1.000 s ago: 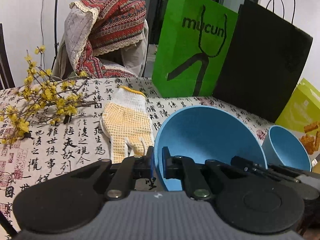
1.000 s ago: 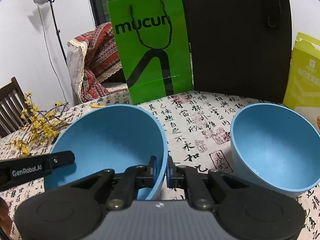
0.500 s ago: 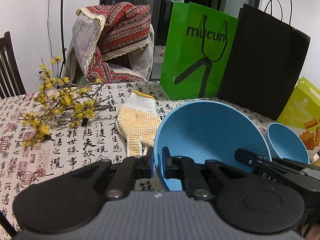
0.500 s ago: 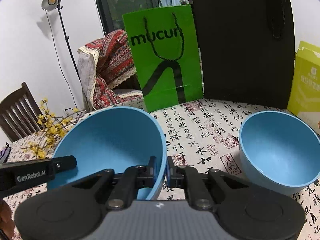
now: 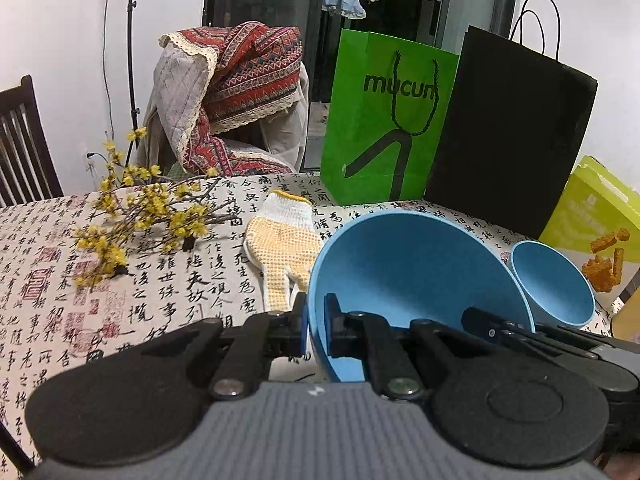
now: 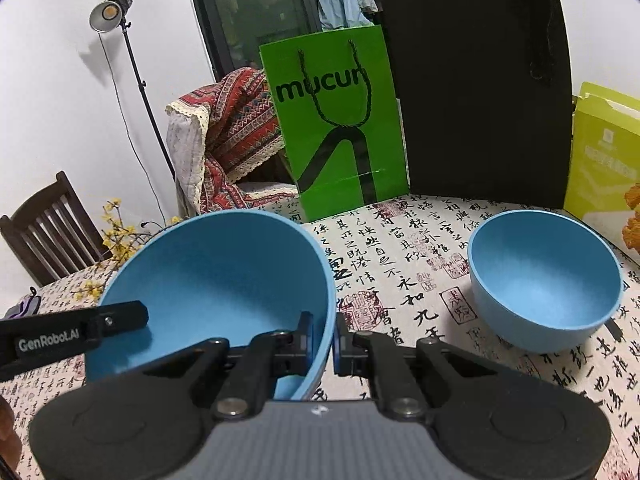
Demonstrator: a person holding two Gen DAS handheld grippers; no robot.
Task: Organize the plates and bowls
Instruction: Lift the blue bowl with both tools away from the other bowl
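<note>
The left tool (image 5: pixel 316 326) is pinching the left rim of the large blue bowl (image 5: pixel 412 276), one finger inside and one outside, and the right tool (image 6: pixel 324 340) is pinching the opposite rim of that same bowl (image 6: pixel 216 284) in the same way, so the bowl hangs between the two, seemingly lifted clear of the desk (image 6: pixel 404 280). Ahead and to the right of the right tool, the small blue bowl (image 6: pixel 544 280) stands upright on the desk, well apart from the carried one; it shows past the far rim in the left view (image 5: pixel 552 284). Just beyond the left tool lies a dotted work glove (image 5: pixel 284 244), with yellow flower sprigs (image 5: pixel 148 212) farther left. A green bag (image 6: pixel 336 120), a black bag (image 6: pixel 480 92) and a yellow-green box (image 6: pixel 604 152) stand at the far edge. The main risk is probably the two thin rim grips: if the tools drift apart or twist unevenly, the smooth wall could slip out and the bowl drop. Lowering it off-centre onto the small bowl could tip that one or shove it toward the box.
</note>
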